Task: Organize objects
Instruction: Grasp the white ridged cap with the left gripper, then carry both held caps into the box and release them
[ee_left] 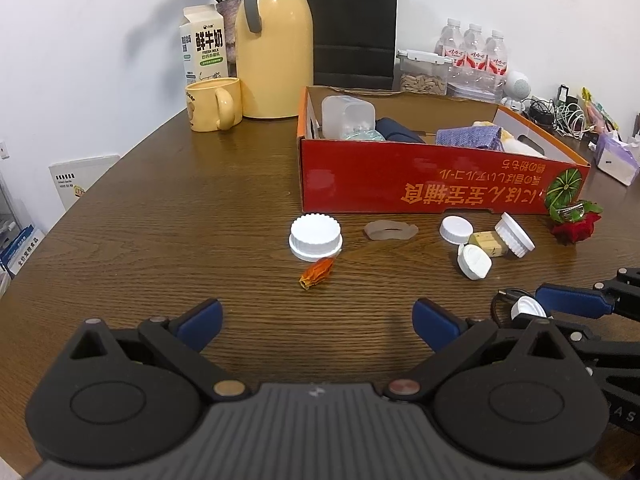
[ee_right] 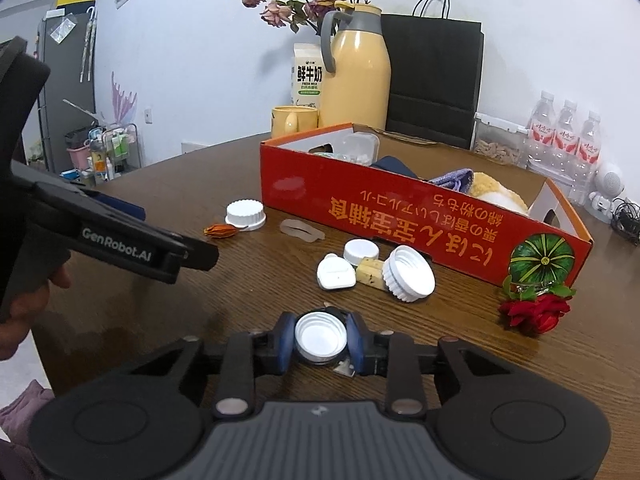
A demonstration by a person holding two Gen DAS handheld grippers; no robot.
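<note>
The desk (ee_left: 168,216) is a dark wood-grain top, and the red box (ee_right: 400,216) stands open toward its far side, already holding a clear tub, a dark pouch and some cloths. On the desk in front of the box lie loose bits: a big ribbed lid (ee_left: 315,237), a pale rubbery ring (ee_left: 390,231), a cluster of three white caps (ee_right: 376,266) around a yellowish block, a red rose (ee_right: 534,312) by the box's corner and an orange bud (ee_left: 317,273).

The right gripper (ee_right: 321,340) has its blue fingers closed on a small white cap (ee_right: 321,336), held open side up just over the desk, near the cluster. Its inside looks smooth and pale, with a threaded rim, and something dark sits just behind it, too hidden to name.

The left gripper (ee_left: 318,322) hovers over bare desk, fingers spread wide and holding nothing.

This looks like the pick-up step for that cap. The next move probably calls for lifting it clear and carrying it over the box's near wall, high enough not to clip the cardboard, then letting go inside.
</note>
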